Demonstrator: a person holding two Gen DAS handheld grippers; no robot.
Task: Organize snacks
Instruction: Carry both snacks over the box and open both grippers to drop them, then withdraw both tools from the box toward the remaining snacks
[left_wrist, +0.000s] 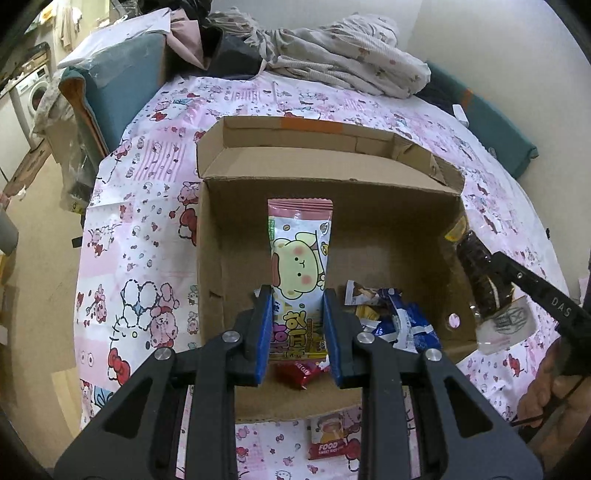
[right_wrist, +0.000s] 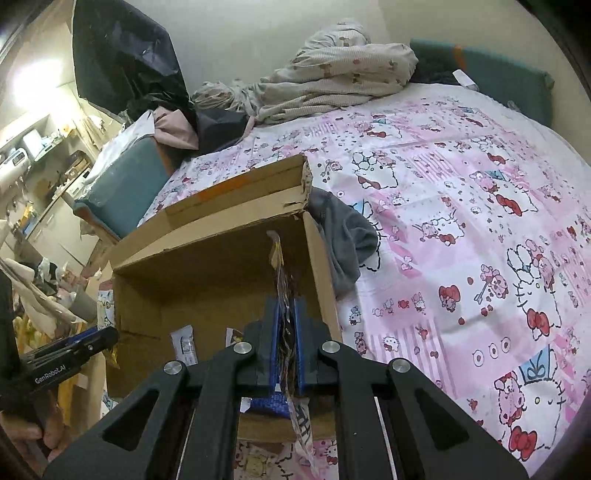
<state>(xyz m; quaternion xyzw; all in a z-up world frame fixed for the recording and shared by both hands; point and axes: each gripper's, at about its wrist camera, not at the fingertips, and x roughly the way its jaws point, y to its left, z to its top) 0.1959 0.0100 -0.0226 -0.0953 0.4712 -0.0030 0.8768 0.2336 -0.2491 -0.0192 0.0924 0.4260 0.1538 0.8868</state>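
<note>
With a few wrapped snacks (left_wrist: 391, 321) already in the box (left_wrist: 369, 192), we held the pink pack (left_wrist: 300, 266) clamped in the left gripper (left_wrist: 300, 332) and a clear-wrapped snack (right_wrist: 282, 295) pinched in the right gripper (right_wrist: 286, 354), both over the box, while one pack (left_wrist: 332, 439) lay outside.

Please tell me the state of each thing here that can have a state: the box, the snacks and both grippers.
Brown cardboard box: open, lid flap folded back.
Pink cartoon-dog snack packet: gripped, held over the box.
Left gripper: shut on this packet.
Clear-wrapped dark chocolate snack: gripped, above the box's wall.
Right gripper: shut on it.
Blue-and-white wrappers: lying inside the box.
</note>
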